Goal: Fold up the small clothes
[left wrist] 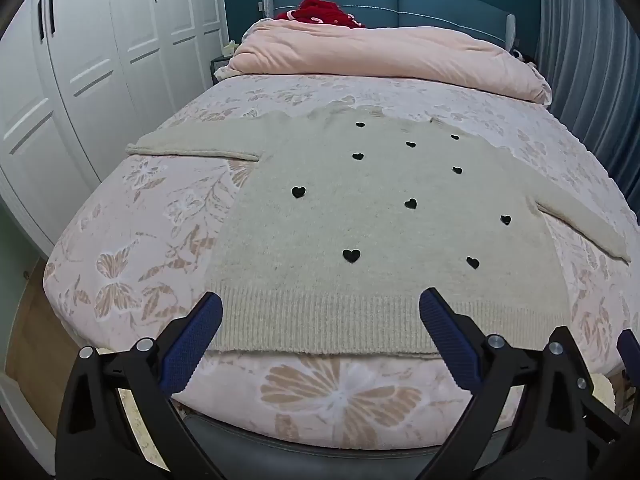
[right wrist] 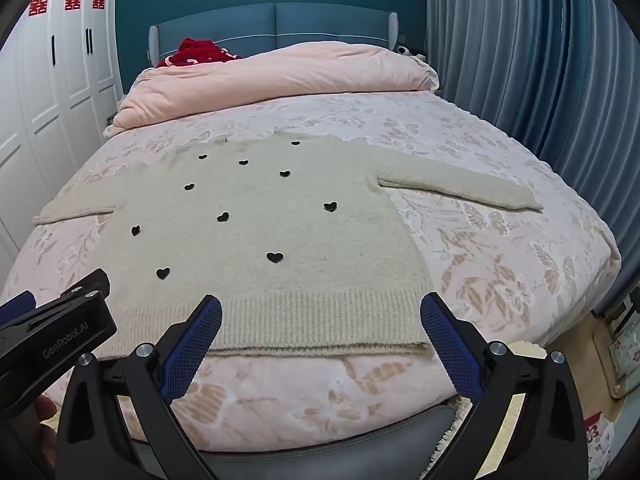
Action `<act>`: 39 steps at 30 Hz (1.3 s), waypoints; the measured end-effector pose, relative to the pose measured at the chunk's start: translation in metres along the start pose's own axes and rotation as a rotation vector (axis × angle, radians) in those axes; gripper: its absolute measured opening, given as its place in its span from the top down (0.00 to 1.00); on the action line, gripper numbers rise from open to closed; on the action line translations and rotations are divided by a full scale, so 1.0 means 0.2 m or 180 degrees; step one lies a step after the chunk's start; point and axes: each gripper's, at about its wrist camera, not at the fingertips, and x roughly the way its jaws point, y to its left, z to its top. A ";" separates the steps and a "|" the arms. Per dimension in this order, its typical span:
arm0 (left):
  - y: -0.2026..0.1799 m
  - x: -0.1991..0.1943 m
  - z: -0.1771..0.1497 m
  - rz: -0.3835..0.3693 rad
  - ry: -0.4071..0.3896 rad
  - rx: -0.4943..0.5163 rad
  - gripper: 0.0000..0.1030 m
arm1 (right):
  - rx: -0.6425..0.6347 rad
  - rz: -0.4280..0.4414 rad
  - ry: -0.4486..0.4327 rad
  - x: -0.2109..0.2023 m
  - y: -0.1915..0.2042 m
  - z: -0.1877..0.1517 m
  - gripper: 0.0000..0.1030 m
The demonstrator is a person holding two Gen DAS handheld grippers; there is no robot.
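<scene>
The beige knit sweater with small black hearts lies spread flat, front up, on the floral bedspread, near the foot of the bed; its ribbed hem runs along the near edge, the neckline points toward the rolled pink duvet at the head. Both sleeves reach out sideways, the left sleeve toward the white wardrobe and the right sleeve toward the blue curtain. No crease or doubled layer shows anywhere in the body, so by my reading folding has not begun: the garment is only laid out, and every fold is left to do. The left gripper hovers over the hem's left part with its tongs spread wide and nothing between them; the right gripper hovers over the hem's right part, likewise wide and empty. Whether either tip touches the knit cannot be told. A red bundle sits by the headboard, well apart.
</scene>
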 end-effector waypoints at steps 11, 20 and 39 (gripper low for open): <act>0.02 0.00 0.03 0.0021 0.0014 0.0045 0.07 | 0.0033 0.0023 0.0074 0.03 -0.05 0.00 0.05; 0.01 0.02 0.00 0.0056 0.0016 0.0081 0.08 | 0.0015 -0.0027 0.0096 0.03 -0.01 -0.01 0.05; 0.01 0.02 0.00 0.0054 0.0024 0.0084 0.08 | 0.0049 -0.0031 0.0108 0.03 -0.01 -0.03 0.05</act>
